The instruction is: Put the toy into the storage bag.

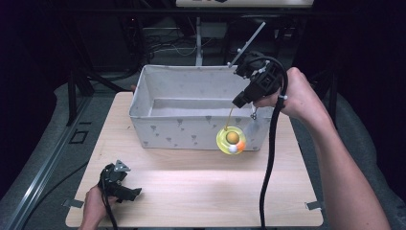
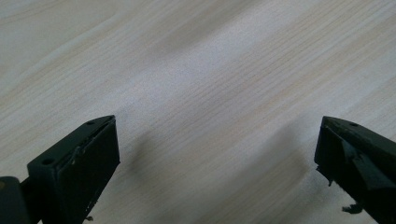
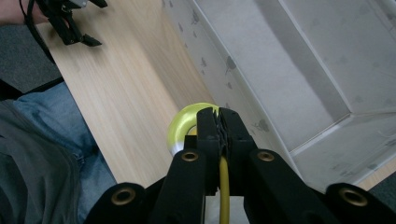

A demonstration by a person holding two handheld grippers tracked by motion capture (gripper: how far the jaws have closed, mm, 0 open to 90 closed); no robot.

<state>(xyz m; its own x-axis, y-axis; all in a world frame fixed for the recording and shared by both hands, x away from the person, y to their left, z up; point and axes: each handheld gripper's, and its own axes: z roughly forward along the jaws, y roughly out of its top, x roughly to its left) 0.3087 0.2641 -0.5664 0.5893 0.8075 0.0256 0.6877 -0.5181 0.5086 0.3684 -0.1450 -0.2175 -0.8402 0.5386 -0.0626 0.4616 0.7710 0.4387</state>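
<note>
Right gripper [image 1: 239, 101] clamped shut on yellow cord [image 3: 224, 186], ring toy [image 1: 231, 140] dangling straight below, just outside fabric bin [image 1: 165, 112] front wall (left gripper [image 2: 217, 154] wide, idle on table [image 1: 191, 191]).

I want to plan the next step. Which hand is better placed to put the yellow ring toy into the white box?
The right. Its tongs are shut on the toy's yellow cord, and the yellow ring toy hangs by the white box. The left tongs rest open and empty on the table.
</note>
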